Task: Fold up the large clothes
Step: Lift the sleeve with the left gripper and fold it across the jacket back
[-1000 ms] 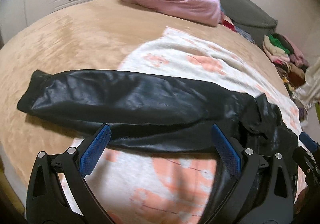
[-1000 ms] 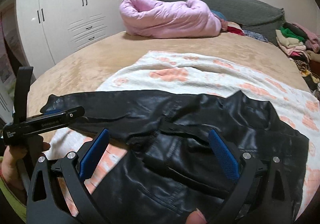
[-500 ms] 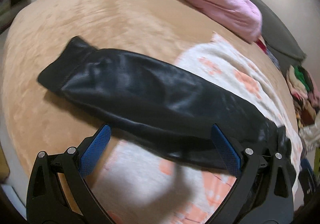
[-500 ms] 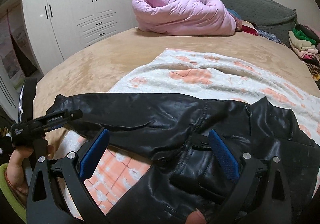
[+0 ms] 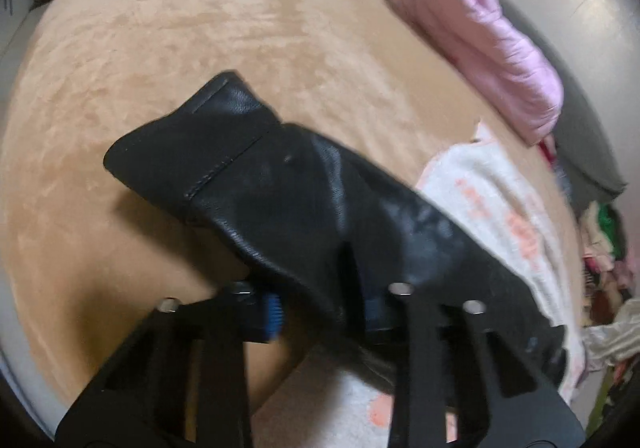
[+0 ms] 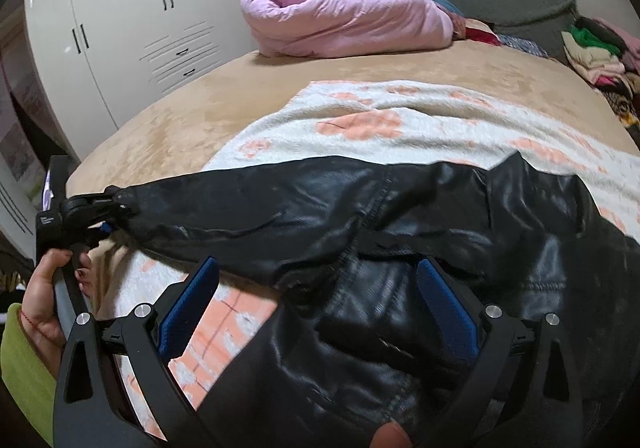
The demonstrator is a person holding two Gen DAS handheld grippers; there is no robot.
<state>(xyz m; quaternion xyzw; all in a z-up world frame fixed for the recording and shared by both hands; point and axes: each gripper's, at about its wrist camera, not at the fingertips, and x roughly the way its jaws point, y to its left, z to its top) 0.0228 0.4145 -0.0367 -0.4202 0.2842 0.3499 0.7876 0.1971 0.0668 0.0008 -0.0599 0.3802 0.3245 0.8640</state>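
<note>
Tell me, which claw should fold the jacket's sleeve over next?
The left claw, probably. It is closing on the black leather jacket's sleeve near the cuff, with the leather already between its pads. The right claw hangs wide open above the jacket's body, gripping nothing.

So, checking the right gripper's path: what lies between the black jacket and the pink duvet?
In the right wrist view, the white-and-orange blanket, then bare tan bed cover, lie between the black jacket and the pink duvet.
</note>
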